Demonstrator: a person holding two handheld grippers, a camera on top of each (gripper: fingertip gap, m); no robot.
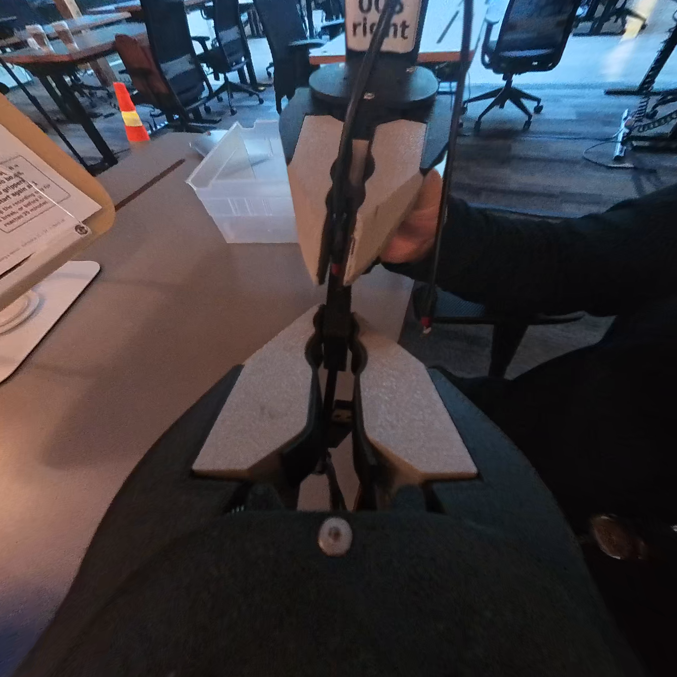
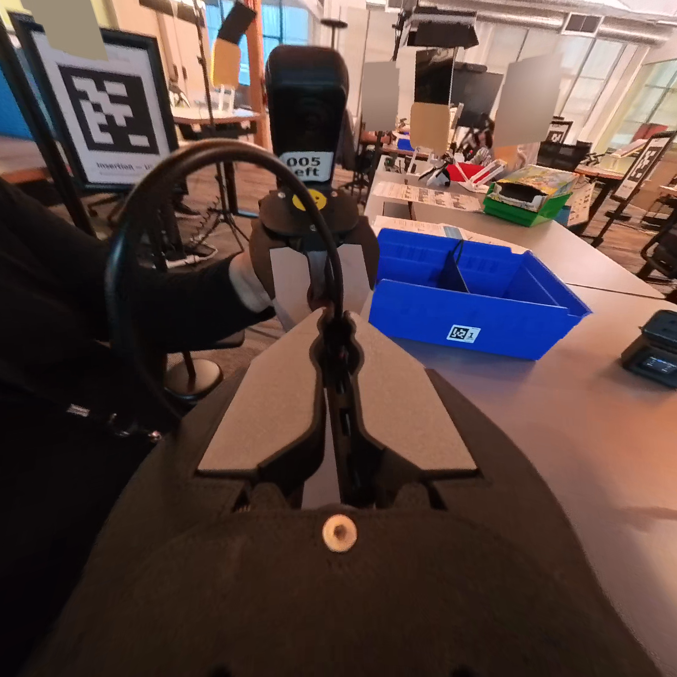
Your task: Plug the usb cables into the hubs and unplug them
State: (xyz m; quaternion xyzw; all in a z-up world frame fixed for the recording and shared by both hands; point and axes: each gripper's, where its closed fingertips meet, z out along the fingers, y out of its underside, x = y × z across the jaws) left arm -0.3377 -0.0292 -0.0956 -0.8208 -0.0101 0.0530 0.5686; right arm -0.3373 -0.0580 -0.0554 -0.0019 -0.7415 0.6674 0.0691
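Note:
My two grippers face each other tip to tip above the table edge. In the left wrist view my left gripper (image 1: 335, 318) is shut on a black USB connector (image 1: 335, 346). My right gripper (image 1: 331, 280) points back at it, shut on a slim black piece with a red tip. In the right wrist view my right gripper (image 2: 335, 318) grips a slim black hub (image 2: 344, 417) with ports showing, and the left gripper (image 2: 318, 304) is just beyond. A black cable (image 2: 121, 227) loops up from the junction and ends in a dangling plug (image 1: 425, 322). I cannot tell if the plug is seated.
A blue divided bin (image 2: 476, 315) stands on the grey table (image 2: 549, 421), with a small black device (image 2: 655, 351) to its right. A clear plastic bin (image 1: 241, 190) and a paper sign on a stand (image 1: 36, 190) are on the left side. Office chairs stand behind. The tips of one gripper are about 4 cm away from the tips of the other.

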